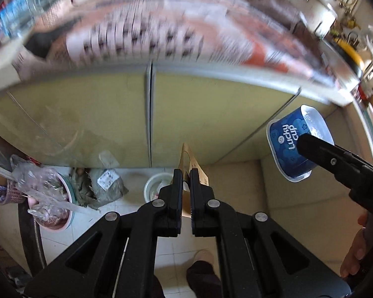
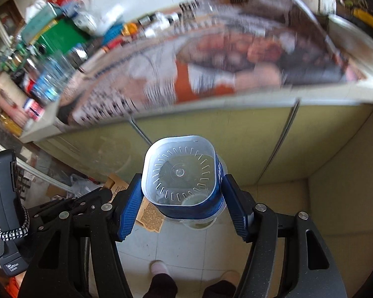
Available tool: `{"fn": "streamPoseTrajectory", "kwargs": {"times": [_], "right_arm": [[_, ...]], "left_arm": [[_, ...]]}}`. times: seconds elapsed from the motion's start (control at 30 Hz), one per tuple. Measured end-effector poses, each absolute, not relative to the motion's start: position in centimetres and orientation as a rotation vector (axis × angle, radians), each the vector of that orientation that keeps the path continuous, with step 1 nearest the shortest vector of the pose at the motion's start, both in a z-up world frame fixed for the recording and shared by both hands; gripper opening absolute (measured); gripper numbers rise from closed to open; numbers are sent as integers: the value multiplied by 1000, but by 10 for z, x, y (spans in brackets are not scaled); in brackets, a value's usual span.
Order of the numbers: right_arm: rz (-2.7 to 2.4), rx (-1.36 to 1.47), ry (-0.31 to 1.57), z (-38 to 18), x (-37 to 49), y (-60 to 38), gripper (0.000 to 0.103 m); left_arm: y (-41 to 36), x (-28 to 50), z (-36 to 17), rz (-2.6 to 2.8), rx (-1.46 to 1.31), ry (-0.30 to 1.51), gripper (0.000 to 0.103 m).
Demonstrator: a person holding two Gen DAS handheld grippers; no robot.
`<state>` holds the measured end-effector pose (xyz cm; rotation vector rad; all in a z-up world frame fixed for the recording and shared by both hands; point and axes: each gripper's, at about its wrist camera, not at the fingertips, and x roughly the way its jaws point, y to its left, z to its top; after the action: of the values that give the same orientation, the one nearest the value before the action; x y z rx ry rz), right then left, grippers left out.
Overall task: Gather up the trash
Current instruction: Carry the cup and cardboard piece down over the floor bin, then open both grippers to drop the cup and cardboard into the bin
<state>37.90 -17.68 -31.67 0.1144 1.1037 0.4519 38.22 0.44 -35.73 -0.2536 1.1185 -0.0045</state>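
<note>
My left gripper (image 1: 184,176) is shut on a tan, printed piece of paper (image 1: 189,157) that sticks up between its black fingers. My right gripper (image 2: 181,182) is shut on a blue "Lucky cup" plastic cup (image 2: 179,173), its blue pads pressing both sides, the clear open mouth facing the camera. In the left wrist view the same cup (image 1: 288,146) hangs at the right with one black finger (image 1: 313,147) across it. A small white bin (image 1: 153,186) stands on the tiled floor below both grippers, and its rim (image 2: 201,224) shows under the cup.
Pale yellow cabinet doors (image 1: 99,114) rise ahead under a counter covered with printed paper (image 1: 149,39) and crowded with bottles and boxes (image 2: 52,37). A pink bucket of plastic waste (image 1: 49,198) and grey bags (image 1: 107,183) sit at left. The person's feet (image 2: 159,268) stand below.
</note>
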Motion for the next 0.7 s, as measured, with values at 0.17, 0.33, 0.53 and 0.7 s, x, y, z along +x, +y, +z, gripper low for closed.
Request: {"fn": "streamPoseTrajectory", "kwargs": {"times": [0.17, 0.33, 0.53, 0.7], "right_arm": [[415, 114, 1160, -391, 375, -158, 60], [398, 93, 1201, -467, 374, -150, 60], [407, 92, 1227, -536, 378, -145, 60], [446, 78, 1224, -569, 379, -136, 60]], "left_arm": [[24, 384, -439, -25, -239, 1171, 4], [38, 387, -527, -37, -279, 1222, 4], [42, 395, -611, -49, -310, 1247, 4], [47, 401, -645, -53, -331, 1248, 4]]}}
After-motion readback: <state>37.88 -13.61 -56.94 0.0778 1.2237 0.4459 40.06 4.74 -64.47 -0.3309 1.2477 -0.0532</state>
